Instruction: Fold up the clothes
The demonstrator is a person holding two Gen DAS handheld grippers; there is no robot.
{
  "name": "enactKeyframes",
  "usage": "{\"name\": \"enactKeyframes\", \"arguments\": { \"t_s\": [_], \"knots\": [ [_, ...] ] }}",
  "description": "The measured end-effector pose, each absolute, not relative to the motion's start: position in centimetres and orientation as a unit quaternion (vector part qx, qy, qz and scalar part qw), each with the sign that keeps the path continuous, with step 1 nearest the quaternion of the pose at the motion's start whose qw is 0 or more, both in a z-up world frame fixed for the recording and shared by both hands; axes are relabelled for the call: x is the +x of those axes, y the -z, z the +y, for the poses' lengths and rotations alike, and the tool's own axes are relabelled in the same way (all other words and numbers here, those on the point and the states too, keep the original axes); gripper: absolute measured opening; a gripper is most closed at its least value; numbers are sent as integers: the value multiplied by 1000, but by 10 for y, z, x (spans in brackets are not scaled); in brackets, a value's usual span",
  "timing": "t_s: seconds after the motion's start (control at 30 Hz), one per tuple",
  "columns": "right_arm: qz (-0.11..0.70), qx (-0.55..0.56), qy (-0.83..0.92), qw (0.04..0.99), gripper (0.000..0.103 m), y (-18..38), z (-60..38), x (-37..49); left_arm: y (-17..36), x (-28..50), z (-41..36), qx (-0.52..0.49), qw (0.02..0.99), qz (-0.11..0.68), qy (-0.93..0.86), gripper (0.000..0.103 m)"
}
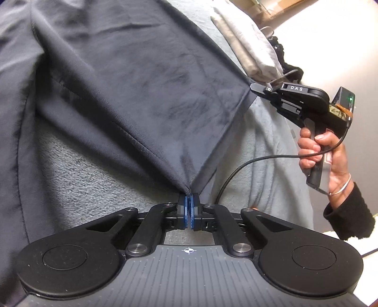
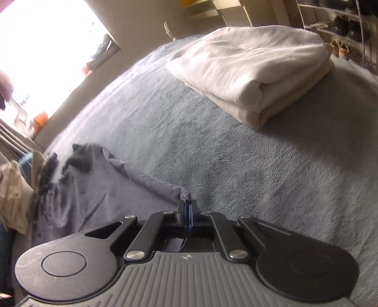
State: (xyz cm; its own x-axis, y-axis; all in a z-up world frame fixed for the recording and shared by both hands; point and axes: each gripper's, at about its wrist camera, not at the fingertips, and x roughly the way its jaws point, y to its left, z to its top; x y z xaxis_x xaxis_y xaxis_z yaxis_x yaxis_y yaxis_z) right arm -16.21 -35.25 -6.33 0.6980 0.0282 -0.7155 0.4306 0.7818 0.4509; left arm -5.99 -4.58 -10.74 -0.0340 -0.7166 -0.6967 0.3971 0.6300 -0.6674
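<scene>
A dark grey garment [image 1: 122, 78] is stretched above the grey fleece blanket [image 1: 78, 170]. My left gripper [image 1: 188, 200] is shut on one lower corner of it, the cloth pinched between the blue pads. In the left wrist view my right gripper [image 1: 254, 87] reaches in from the right, held by a hand [image 1: 323, 151], and grips the garment's other corner. The right wrist view shows that gripper [image 2: 187, 200] shut on a bunched corner of the garment [image 2: 99, 186], which trails away to the left over the blanket [image 2: 236, 165].
A folded stack of white and cream cloth [image 2: 255, 70] lies on the blanket at the far right, also seen as cloth [image 1: 245, 47] beyond the garment. A bright window [image 2: 47, 47] is at the left, shelves [image 2: 330, 21] at the back right.
</scene>
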Motion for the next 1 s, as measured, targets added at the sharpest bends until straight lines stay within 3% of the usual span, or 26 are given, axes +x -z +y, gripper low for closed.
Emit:
{"name": "enactKeyframes", "arguments": {
  "t_s": [0.23,0.47,0.63,0.83,0.9,1.0],
  "knots": [
    [351,314,123,874,1,55,-357,-162,99,-61,-41,-180,685,559,431,0],
    [301,332,115,887,1,23,-363,-167,68,-57,-17,-262,715,449,467,0],
    [333,343,114,871,2,48,-364,-167,115,-76,-21,-217,683,543,437,0],
    [381,376,113,837,2,94,-366,-169,122,-74,-13,-208,669,574,423,1],
    [380,403,113,825,4,99,-372,-172,115,-71,-10,-203,671,571,427,5],
    [382,420,120,814,10,97,-381,-172,102,-69,4,-199,689,555,421,22]
  ]
}}
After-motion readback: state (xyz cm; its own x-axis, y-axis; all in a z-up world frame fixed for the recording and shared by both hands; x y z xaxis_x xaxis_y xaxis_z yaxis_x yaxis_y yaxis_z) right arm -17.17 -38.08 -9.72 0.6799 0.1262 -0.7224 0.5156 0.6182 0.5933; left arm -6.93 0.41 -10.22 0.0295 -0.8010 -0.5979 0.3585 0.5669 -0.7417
